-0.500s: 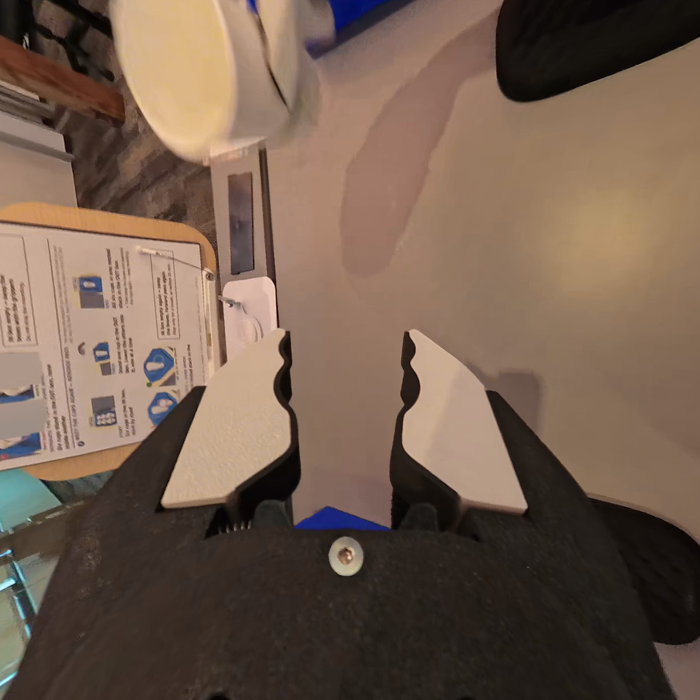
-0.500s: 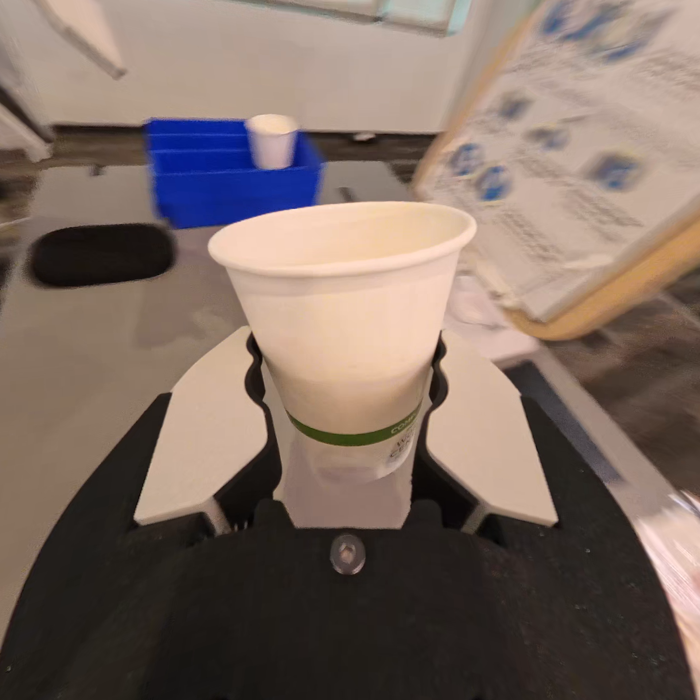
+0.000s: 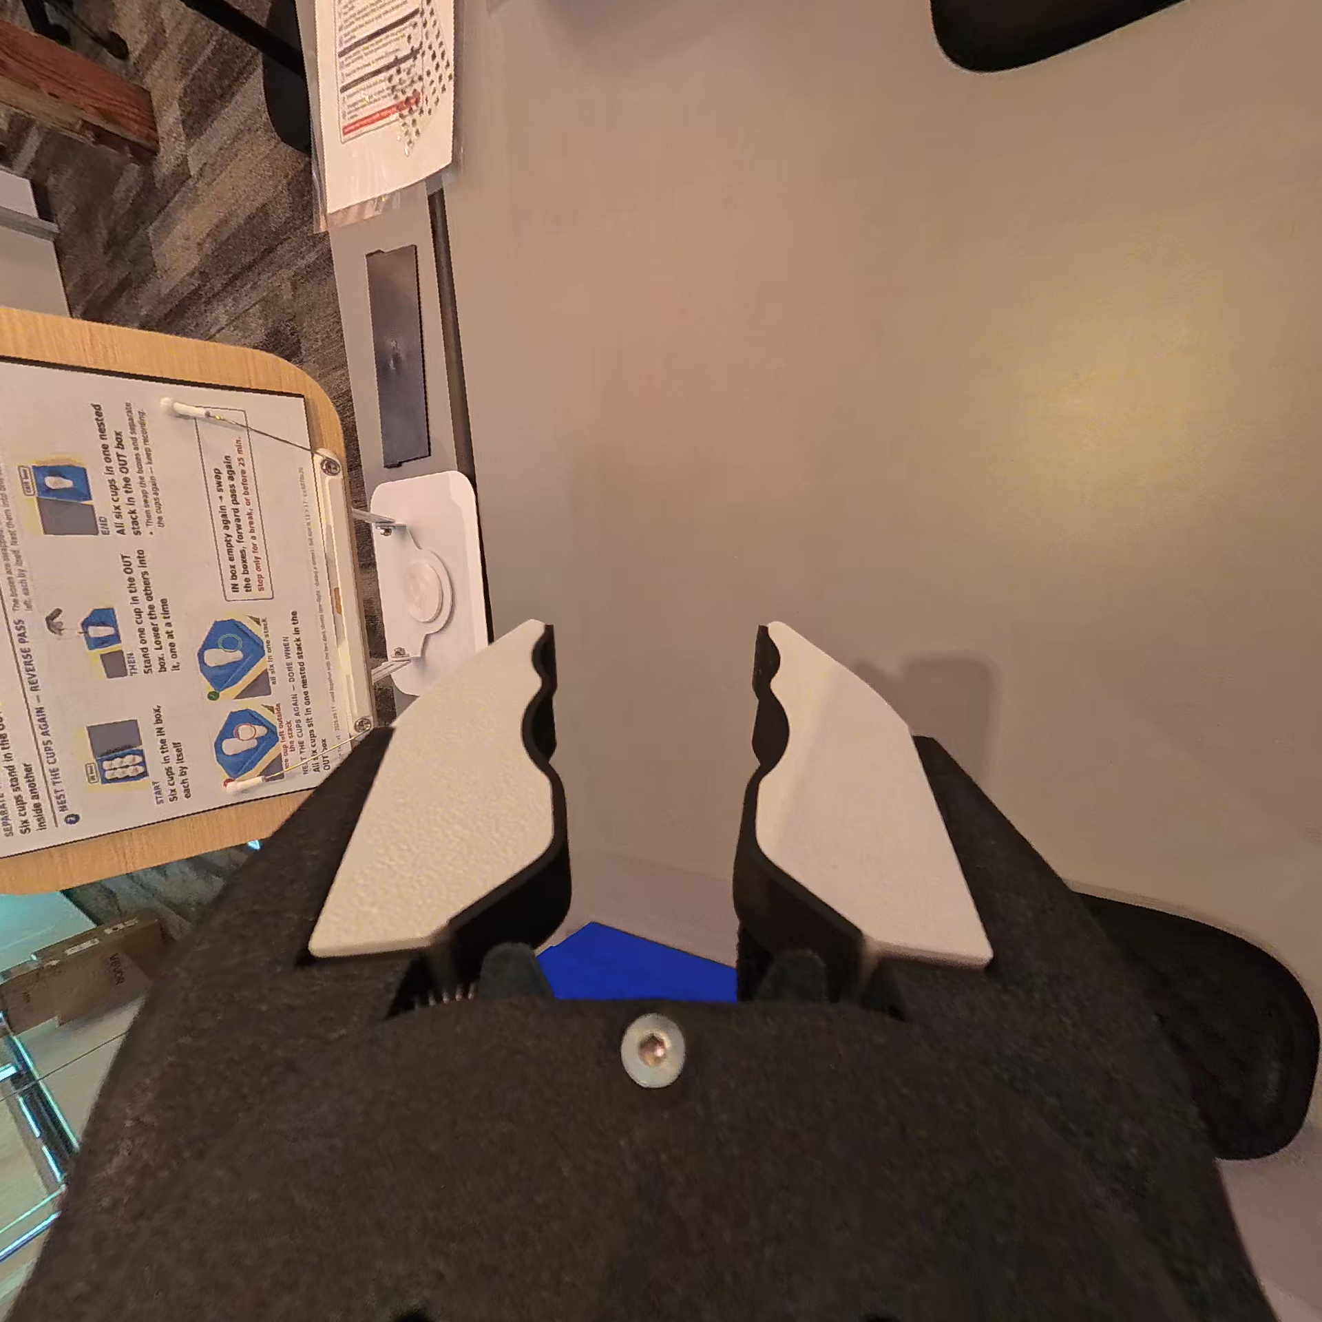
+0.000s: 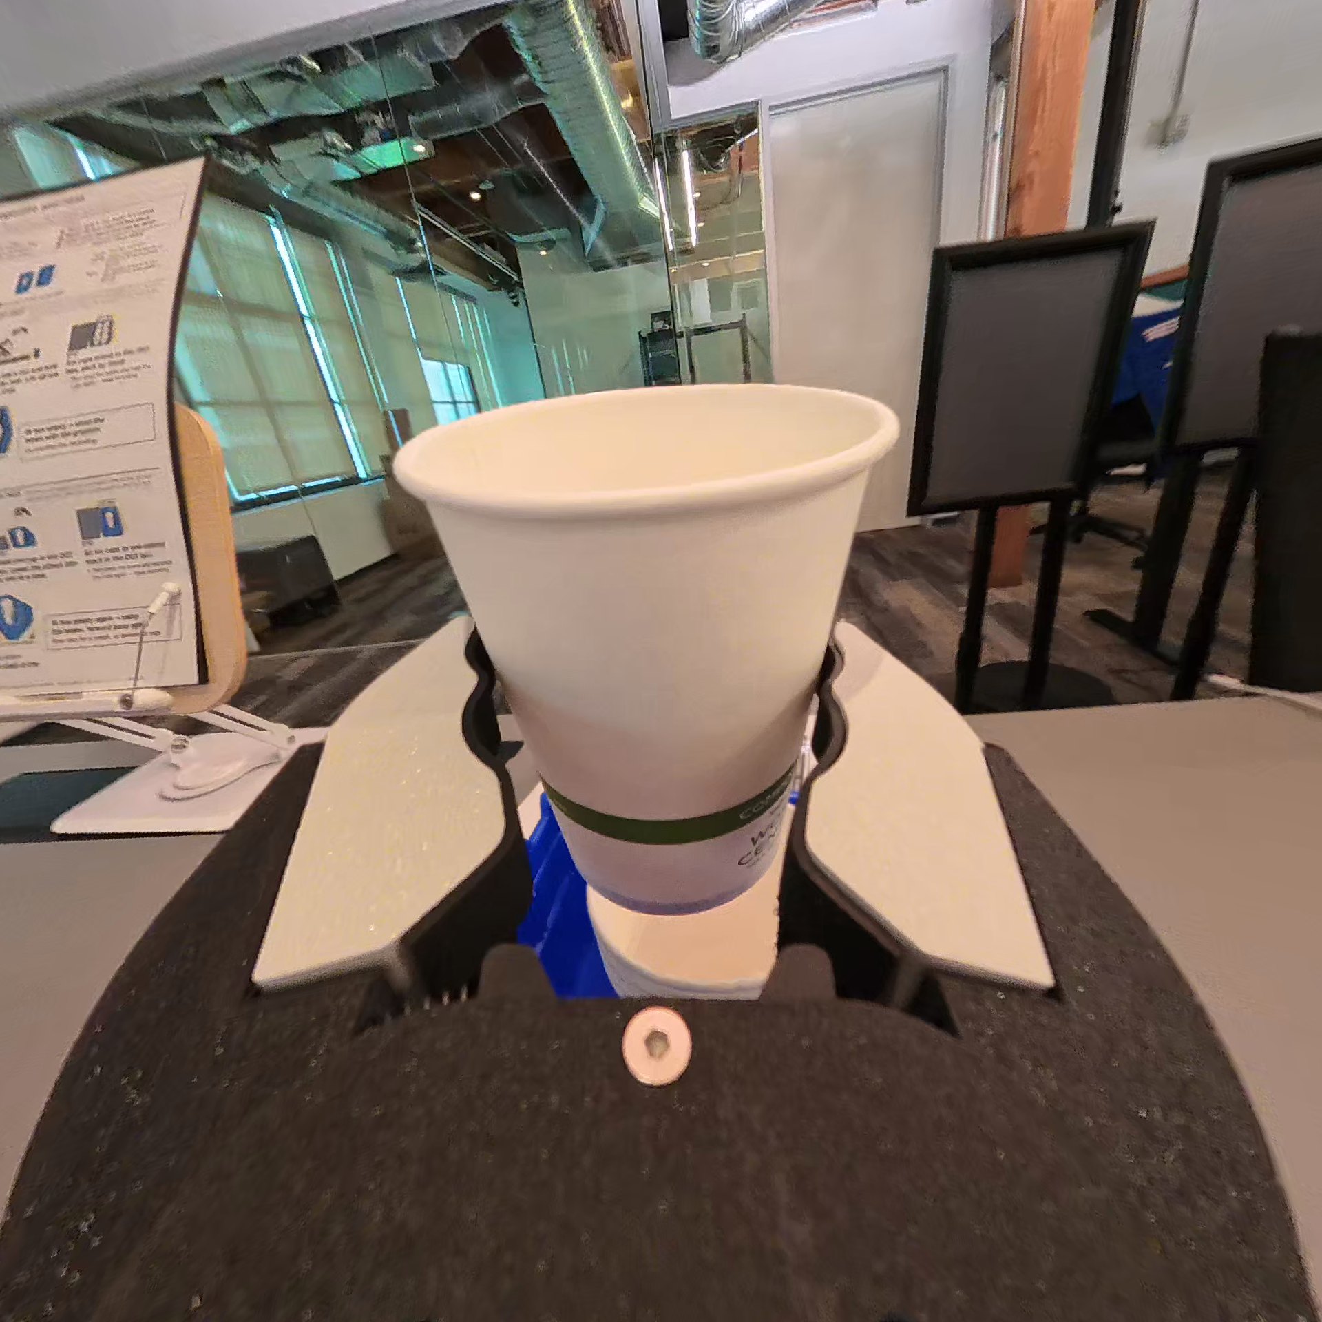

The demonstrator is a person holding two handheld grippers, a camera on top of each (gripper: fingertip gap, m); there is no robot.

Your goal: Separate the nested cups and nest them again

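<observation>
My right gripper (image 4: 651,708) is shut on a white paper cup (image 4: 644,594) with a green band, held upright, mouth up. Below it, between the fingers, the open mouth of another white cup (image 4: 687,958) shows, standing in a blue box (image 4: 554,908); the held cup's base is just above it. My left gripper (image 3: 652,665) is open and empty, pointing down at the grey table (image 3: 858,429). A corner of a blue box (image 3: 629,962) shows beneath its fingers.
An instruction sheet on a wooden stand (image 3: 157,608) sits at the table's edge on a white base (image 3: 422,579); it also shows in the right wrist view (image 4: 93,429). Black pads (image 3: 1209,1037) lie on the table. Black sign stands (image 4: 1030,372) stand beyond the table.
The right gripper has swung with its cup from facing the far blue box to a spot above a cup in a blue box. The held cup has left the left wrist view.
</observation>
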